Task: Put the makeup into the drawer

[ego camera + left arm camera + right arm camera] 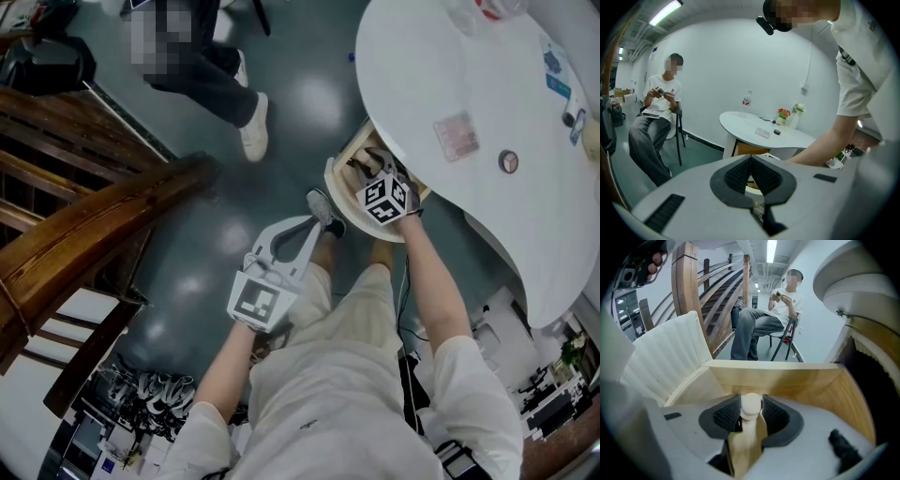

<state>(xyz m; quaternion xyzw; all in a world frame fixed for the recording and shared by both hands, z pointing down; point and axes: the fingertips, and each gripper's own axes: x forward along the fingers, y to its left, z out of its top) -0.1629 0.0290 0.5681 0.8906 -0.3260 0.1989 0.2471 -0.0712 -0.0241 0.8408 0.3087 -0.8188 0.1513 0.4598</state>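
Two fingers (pixel 725 418) around one makeup bottle (pixel 751 407)

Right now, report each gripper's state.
Left gripper: shut, empty.
Right gripper: open, pads barely clear of the cream makeup bottle between them, inside the wooden drawer.

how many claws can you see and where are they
2. The left claw hangs shut and empty over the floor; the right claw reaches into the open drawer with a cream makeup bottle between its jaws.
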